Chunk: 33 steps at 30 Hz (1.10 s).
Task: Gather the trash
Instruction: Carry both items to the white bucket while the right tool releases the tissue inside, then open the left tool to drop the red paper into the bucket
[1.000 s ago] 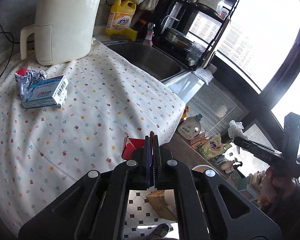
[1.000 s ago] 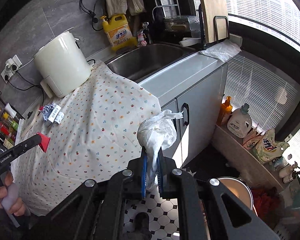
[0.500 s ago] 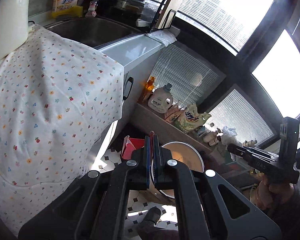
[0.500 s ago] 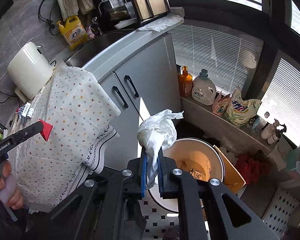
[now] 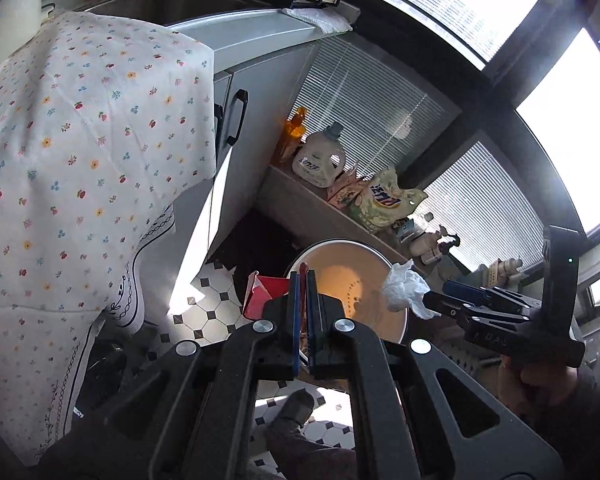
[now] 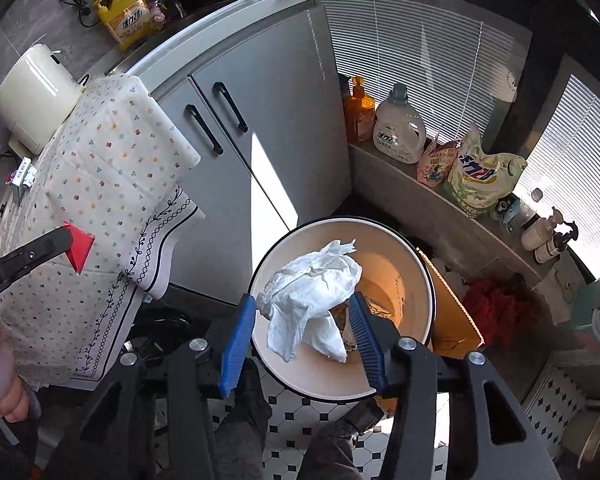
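My right gripper (image 6: 302, 304) hangs over a round cream bin (image 6: 380, 226) on the tiled floor. Its jaws are opening, and the crumpled white tissue (image 6: 316, 284) sits loose between the blue pads (image 6: 236, 344), which no longer press on it. Brown and foil scraps (image 6: 376, 304) lie inside the bin. My left gripper (image 5: 302, 276) is shut on a red paper scrap (image 5: 262, 294), just left of the bin (image 5: 340, 248). The left wrist view also shows the tissue (image 5: 406, 290) at the right gripper (image 5: 434, 300). In the right wrist view the left gripper (image 6: 64, 236) holds the red scrap (image 6: 80, 246) beside the floral cloth.
A grey cupboard (image 6: 268, 92) with black handles stands behind the bin, the floral tablecloth (image 6: 112, 168) hanging left of it. A ledge carries detergent bottles (image 6: 398, 128) and bags. A cardboard box (image 6: 452, 312) touches the bin. A small box (image 6: 22, 172) lies on the table. A person's feet (image 5: 296, 412) are below.
Both grippers have swung from the table down and over to the bin. The right jaws, shut on the tissue before, now stand apart around it. The left still grips the red scrap.
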{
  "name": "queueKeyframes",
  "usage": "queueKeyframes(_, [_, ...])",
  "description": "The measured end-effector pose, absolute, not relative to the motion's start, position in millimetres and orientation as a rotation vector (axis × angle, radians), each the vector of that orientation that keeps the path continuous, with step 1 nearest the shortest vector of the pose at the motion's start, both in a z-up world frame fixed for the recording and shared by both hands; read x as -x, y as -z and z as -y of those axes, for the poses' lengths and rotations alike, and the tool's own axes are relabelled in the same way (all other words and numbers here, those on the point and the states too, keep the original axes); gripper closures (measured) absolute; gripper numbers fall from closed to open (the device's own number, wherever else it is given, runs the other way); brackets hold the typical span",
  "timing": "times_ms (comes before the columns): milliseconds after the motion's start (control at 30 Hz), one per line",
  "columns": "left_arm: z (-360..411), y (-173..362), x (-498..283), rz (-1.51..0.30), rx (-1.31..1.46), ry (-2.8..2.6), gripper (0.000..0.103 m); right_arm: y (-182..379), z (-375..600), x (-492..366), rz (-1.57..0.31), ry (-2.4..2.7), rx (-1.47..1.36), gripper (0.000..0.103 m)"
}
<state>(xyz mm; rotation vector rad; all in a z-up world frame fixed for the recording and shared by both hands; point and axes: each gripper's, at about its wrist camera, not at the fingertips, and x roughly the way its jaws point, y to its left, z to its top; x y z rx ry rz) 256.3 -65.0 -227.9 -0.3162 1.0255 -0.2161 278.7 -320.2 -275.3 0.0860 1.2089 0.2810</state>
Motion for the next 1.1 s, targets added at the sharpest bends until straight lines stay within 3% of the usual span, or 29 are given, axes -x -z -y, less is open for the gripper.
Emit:
queueKeyframes(100, [69.6, 235.6, -256.7, -1.032, 0.329, 0.205, 0.1, 281.3, 326.1, -277.1, -1.221, -0.285, -0.076, 0.048])
queueKeyframes(467, [132.7, 248.4, -275.9, -1.059, 0.293, 0.324, 0.1, 261.4, 384.5, -263.1, -1.179, -0.188, -0.121, 0.045])
queueKeyframes(600, [163.2, 255.8, -282.9, -1.077, 0.276, 0.388, 0.1, 253.4, 409.4, -254.2, -1.161, -0.148, -0.158, 0.039])
queueKeyframes(1033, [237.8, 268.9, -306.8, -1.12, 0.243, 0.526, 0.099, 247.0, 468.6, -221.7, -1.143, -0.023, -0.232, 0.038])
queueKeyframes(1100, [244.9, 267.7, -310.0, -1.126, 0.239, 0.54, 0.094, 245.4, 474.2, -218.6, -1.137, -0.013, -0.247, 0.038])
